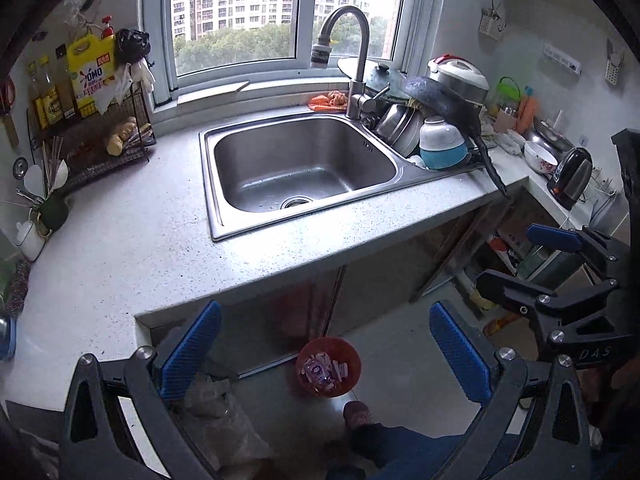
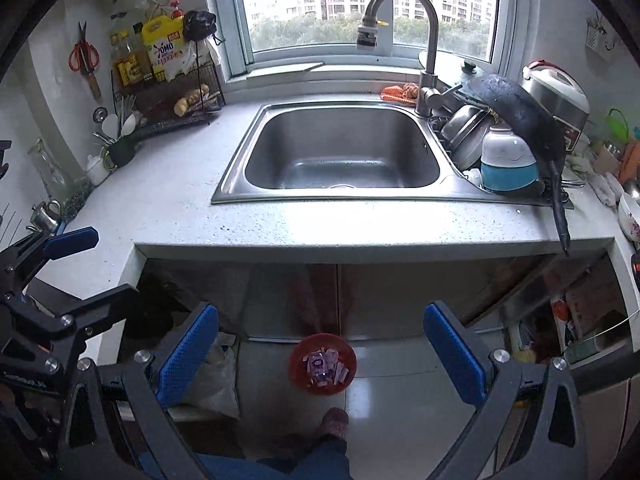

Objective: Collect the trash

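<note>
- The left gripper (image 1: 326, 354) is showing at the bottom of the left wrist view; its two blue fingers (image 1: 192, 350) are standing wide apart and are holding nothing, touching nothing
- The right gripper (image 2: 320, 354) is showing at the bottom of the right wrist view; its blue fingers (image 2: 454, 354) are also spread wide, with nothing between them
- In both views a red trash bin (image 1: 329, 366) is sitting on the floor, in the lower middle of the frame, seen in the gap between the fingers but far below them; pink and white wrappers (image 1: 322, 370) are lying inside it
- The bin is standing in front of the cabinet doors (image 2: 360, 296) under the counter (image 1: 160, 240), and a foot in a slipper (image 2: 334, 422) is standing just below it in the frame
- The steel sink (image 1: 300, 168) is occupying the middle of both frames, with the tap (image 1: 356, 64) rising behind it in front of the window
- At the right of the sink, a black pan (image 2: 520, 116) is leaning over a blue and white bowl (image 2: 508, 160) and other dishes
- At the right edge of the left wrist view, the other gripper is appearing with its fingers also apart
</note>
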### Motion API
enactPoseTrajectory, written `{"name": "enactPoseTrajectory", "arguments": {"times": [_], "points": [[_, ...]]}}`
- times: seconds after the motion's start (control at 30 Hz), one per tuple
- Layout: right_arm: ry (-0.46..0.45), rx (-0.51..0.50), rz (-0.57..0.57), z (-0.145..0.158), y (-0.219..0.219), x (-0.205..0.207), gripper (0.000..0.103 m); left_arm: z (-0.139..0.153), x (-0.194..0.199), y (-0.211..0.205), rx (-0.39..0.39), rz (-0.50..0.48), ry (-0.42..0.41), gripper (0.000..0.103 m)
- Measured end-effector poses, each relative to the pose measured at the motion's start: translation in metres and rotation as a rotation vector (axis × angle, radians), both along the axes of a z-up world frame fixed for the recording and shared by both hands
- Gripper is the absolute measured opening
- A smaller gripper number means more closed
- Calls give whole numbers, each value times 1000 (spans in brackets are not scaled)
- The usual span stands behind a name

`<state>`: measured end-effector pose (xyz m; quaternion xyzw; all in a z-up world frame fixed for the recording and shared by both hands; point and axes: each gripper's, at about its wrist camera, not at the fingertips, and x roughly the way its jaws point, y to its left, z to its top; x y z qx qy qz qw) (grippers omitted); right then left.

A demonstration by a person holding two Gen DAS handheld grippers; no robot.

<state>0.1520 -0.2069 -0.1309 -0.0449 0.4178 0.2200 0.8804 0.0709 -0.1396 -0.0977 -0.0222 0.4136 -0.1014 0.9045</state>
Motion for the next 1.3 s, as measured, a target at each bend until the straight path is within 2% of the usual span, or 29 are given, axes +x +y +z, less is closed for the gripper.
{"name": "enactPoseTrajectory", "arguments": {"times": [0.23,0.47,0.8,1.1,1.3], "points": [[-75,3,-49,24,-2,-26,103,17,-27,1,-13,-23,-59,103],[-124,-10,-71,37,-6,-43,103,23,-41,-2,-6,-55,-72,103],[-115,-10,-95,41,-5,-63,103,24,-57,3,-14,-68,-77,103],[-116,2,-122,40,-4,-76,103,24,-62,4,-1,-111,-69,103],[-108,0,-148,41,-3,-80,103,28,-62,8,-20,-112,-79,103]]}}
